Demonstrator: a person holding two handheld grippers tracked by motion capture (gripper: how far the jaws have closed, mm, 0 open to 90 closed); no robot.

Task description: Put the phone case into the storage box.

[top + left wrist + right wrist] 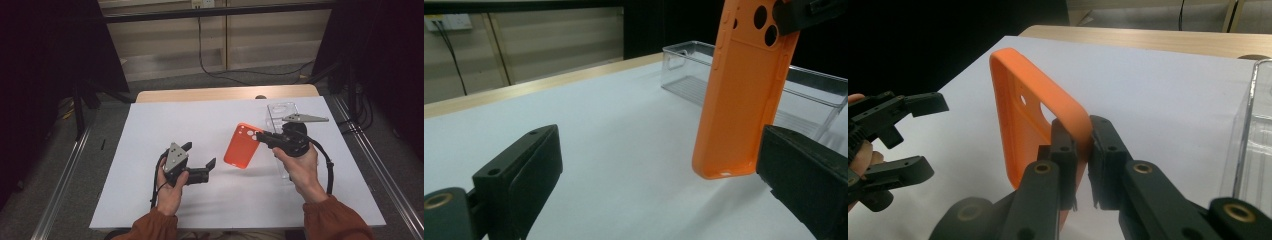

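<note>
A white bench (150, 200) fills the scene, dark curtains to either side. At left, the left gripper (200, 161) hovers with its fingers (519, 175) spread and empty, aimed at the orange phone case (242, 146). The right gripper (261, 138) holds that case clear of the bench, its fingers (1063, 150) pinching only the camera-hole end. Just beyond stands a clear plastic bin (280, 111). With so small a bite, the case may well swing or slip free if the left fingers nudge it.
</note>
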